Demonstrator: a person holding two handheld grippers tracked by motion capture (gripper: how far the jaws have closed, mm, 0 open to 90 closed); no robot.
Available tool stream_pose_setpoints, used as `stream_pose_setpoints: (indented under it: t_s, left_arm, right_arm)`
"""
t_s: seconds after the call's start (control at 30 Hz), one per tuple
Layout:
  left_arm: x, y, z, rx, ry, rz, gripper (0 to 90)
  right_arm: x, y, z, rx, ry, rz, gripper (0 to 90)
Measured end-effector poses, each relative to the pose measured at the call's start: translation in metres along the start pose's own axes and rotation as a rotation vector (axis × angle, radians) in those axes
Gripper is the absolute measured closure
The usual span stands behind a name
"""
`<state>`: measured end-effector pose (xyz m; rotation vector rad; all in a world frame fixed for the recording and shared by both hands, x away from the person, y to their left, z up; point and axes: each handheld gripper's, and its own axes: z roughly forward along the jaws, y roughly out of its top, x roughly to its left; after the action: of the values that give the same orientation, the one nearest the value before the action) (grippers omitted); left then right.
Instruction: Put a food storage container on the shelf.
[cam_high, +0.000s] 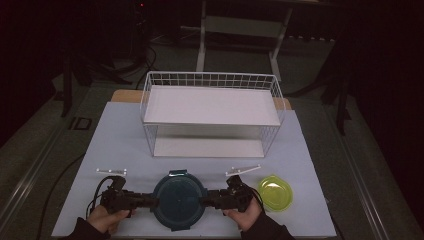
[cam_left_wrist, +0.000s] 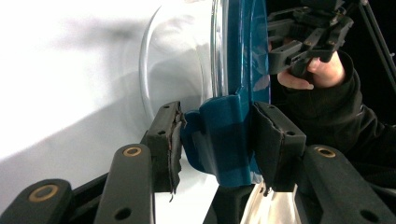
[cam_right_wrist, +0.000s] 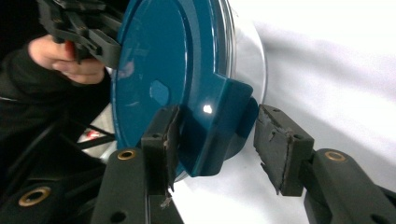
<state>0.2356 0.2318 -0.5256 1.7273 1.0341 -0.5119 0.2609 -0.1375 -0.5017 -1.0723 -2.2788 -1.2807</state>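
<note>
Item: round clear container with blue lid, sitting at lower centre of the high view, near the front edge of the pale surface. Step in hand, by judgement: taking hold of the lid's two side clips, either for unlatching or for lifting the whole item. Left tool reaching in from the left of that frame, narrowed and pinching the left clip, both pads pressing on it in the left gripper view. Right tool reaching in from the right, half-narrowed around the right clip; one pad lying against the lid top, the other standing just beside the clip's outer face, so cannot tell whether it is gripping. Next move probably calling for seating that outer pad firmly, then pulling both clips evenly to keep the glass from tipping or sliding. Edges and room: front edge of the surface lying just below the hands; green bowl sitting just right of the right tool, limiting outward swing; two thin white strips lying just above the tools; white wire rack standing well apart toward upper centre, with open surface lying between for moving forward.
</note>
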Motion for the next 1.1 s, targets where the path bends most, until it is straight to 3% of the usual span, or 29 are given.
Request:
stream_pose_setpoints:
  t_s: [0.03, 0.1, 0.17, 0.33, 0.4, 0.6, 0.7, 0.87, 1.1]
  left_arm:
    - [0.0, 0.0, 0.0, 0.0, 0.0, 0.0, 54.3]
    - [0.003, -0.001, -0.001, 0.0, -0.011, -0.006, 54.4]
    - [0.004, -0.001, -0.001, -0.008, -0.018, -0.014, 54.5]
    - [0.004, -0.003, -0.001, -0.024, -0.015, -0.03, 55.6]
    - [0.0, -0.003, -0.001, -0.023, -0.007, -0.019, 56.1]
    - [-0.006, -0.002, 0.0, -0.035, 0.01, -0.022, 57.2]
    - [-0.012, 0.001, 0.001, -0.041, 0.038, -0.002, 57.5]
    - [-0.016, 0.006, 0.002, -0.048, 0.034, -0.008, 57.5]
    - [-0.031, 0.021, -0.001, -0.065, 0.036, 0.015, 57.5]
  right_arm:
    - [0.0, 0.0, 0.0, 0.0, 0.0, 0.0, 50.3]
    - [-0.005, 0.0, 0.001, -0.002, 0.048, 0.009, 51.0]
    - [-0.006, 0.0, 0.002, -0.008, 0.056, -0.002, 51.3]
    - [-0.001, 0.0, 0.001, -0.009, 0.032, -0.01, 53.0]
    - [0.0, -0.001, -0.001, -0.014, 0.026, 0.017, 54.5]
    - [0.002, -0.003, -0.003, -0.021, 0.015, 0.023, 56.2]
    - [0.004, -0.002, -0.005, -0.034, -0.001, 0.032, 56.8]
    - [0.003, 0.0, -0.011, -0.055, -0.006, 0.066, 56.7]
    - [0.011, 0.006, -0.024, -0.089, -0.014, 0.058, 56.7]
